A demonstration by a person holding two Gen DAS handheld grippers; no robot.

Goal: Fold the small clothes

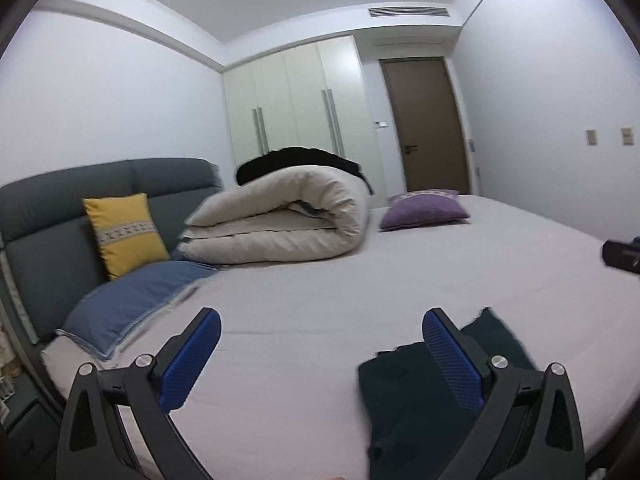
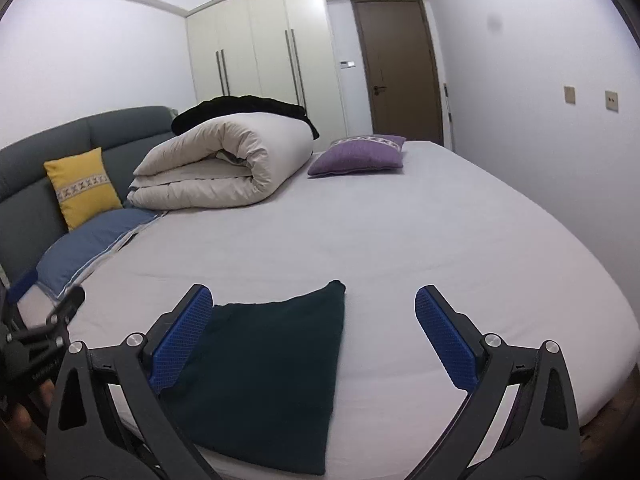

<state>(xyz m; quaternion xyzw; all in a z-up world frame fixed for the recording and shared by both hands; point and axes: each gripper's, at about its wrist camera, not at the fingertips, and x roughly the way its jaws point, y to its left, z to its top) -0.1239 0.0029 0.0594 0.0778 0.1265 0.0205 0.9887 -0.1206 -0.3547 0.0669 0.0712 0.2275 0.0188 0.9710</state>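
A dark green folded garment (image 2: 276,372) lies flat on the grey bed sheet (image 2: 400,232) near the bed's front edge. It also shows in the left wrist view (image 1: 424,408), partly behind my left gripper's right finger. My left gripper (image 1: 322,354) is open and empty, above the sheet just left of the garment. My right gripper (image 2: 314,334) is open and empty, hovering over the garment's right part; its left finger overlaps the garment's left edge in view. Part of the left gripper (image 2: 36,332) shows at the far left of the right wrist view.
A rolled cream duvet (image 2: 220,160) with a black garment (image 2: 240,110) on top lies at the head of the bed. A purple cushion (image 2: 360,154), a yellow cushion (image 2: 82,186) and a blue pillow (image 2: 88,248) lie by the grey headboard (image 2: 36,200).
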